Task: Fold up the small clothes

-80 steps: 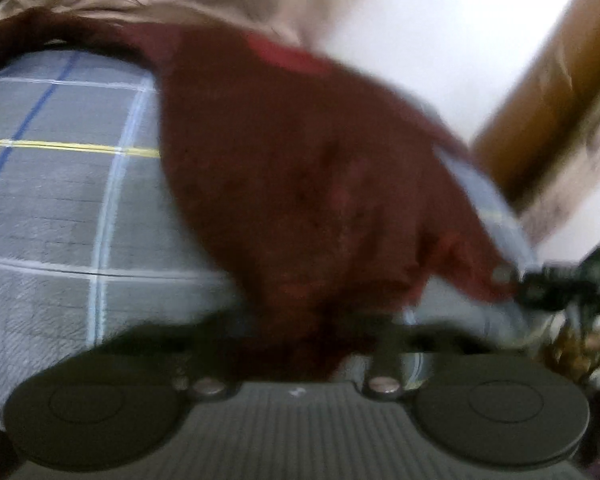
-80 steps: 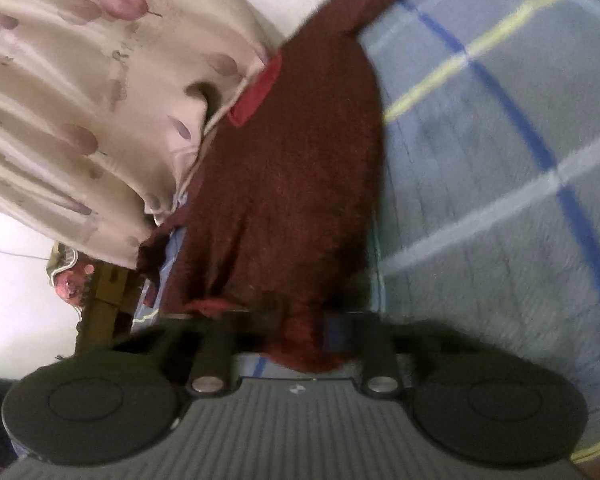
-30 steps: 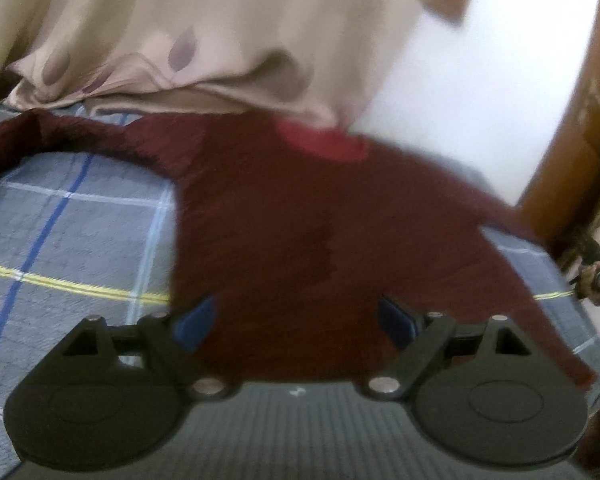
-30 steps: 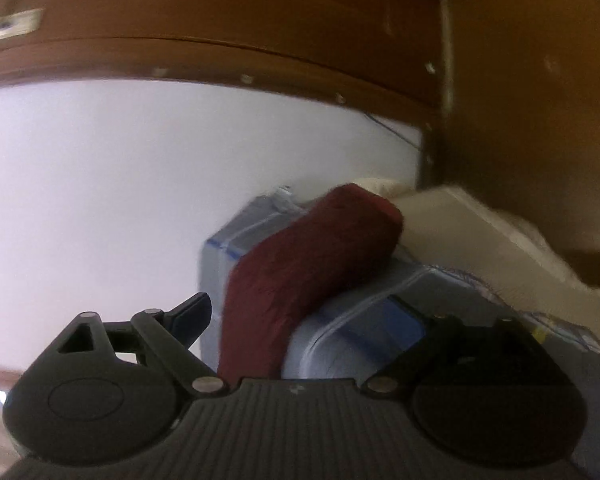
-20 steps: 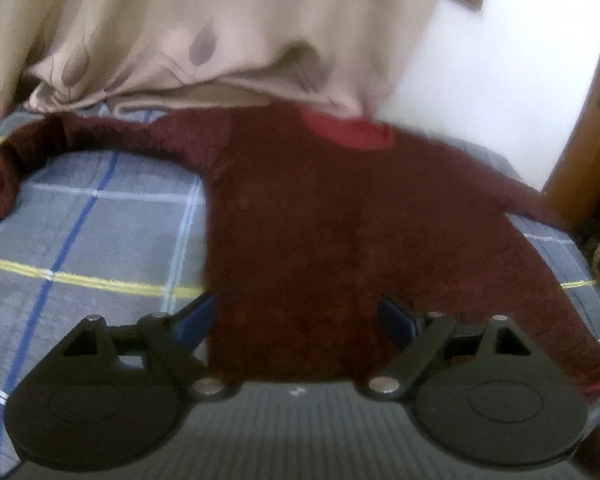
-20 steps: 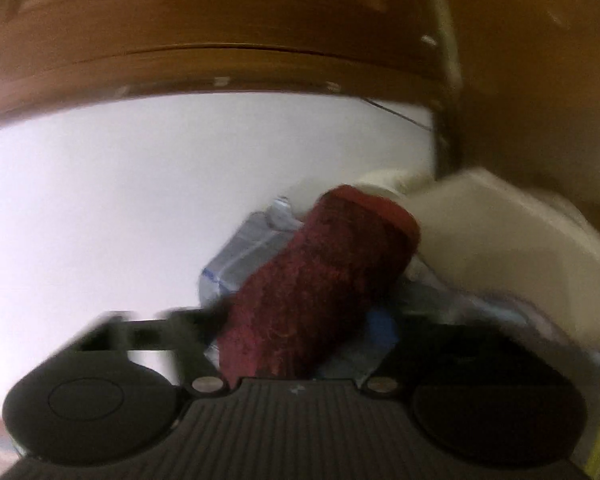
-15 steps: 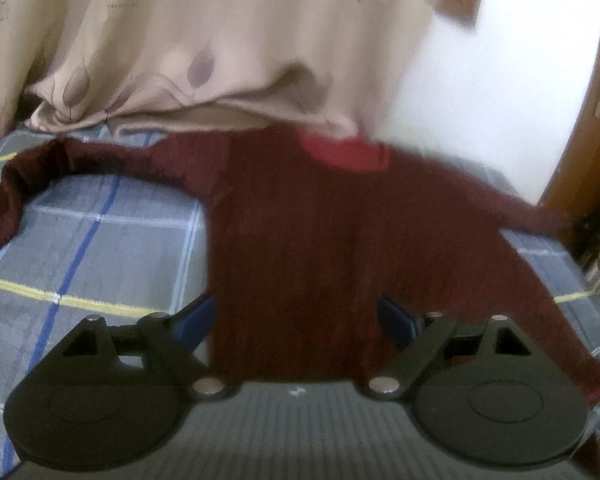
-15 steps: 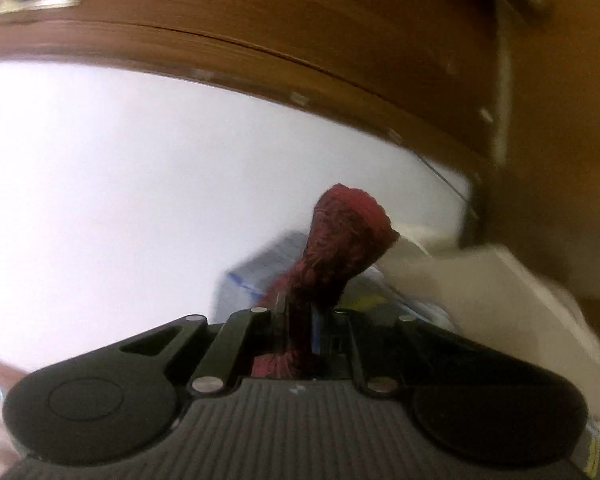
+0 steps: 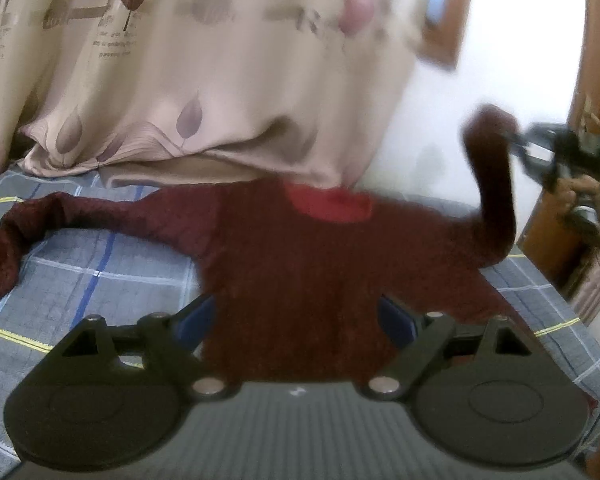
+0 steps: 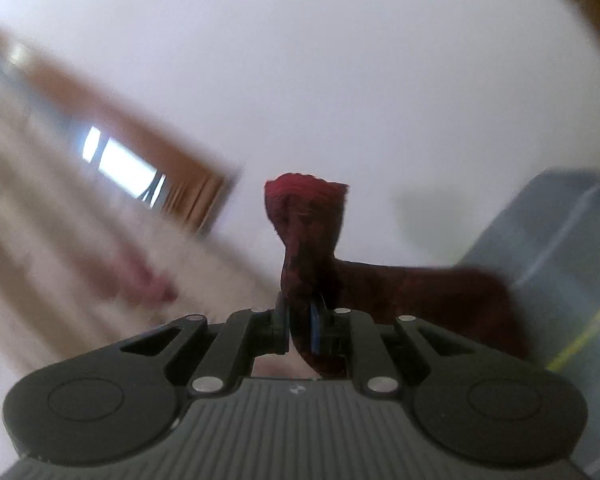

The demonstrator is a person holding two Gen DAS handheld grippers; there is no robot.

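The dark red sweater lies flat on the bed, neck away from the left gripper, its body running straight ahead of those fingers. Those fingers stand wide apart, one on each side of the sweater's near edge, holding nothing.

The right gripper has its fingers pinched tight on the cuff of the right sleeve. The sleeve stands up off the bed at the right side, so the right hand is the nearer one for folding it. The fold likely goes left, across the sweater's body.

The left sleeve lies stretched out along the bed. The bed has a grey checked sheet. A beige curtain with leaves hangs behind, beside a white wall.
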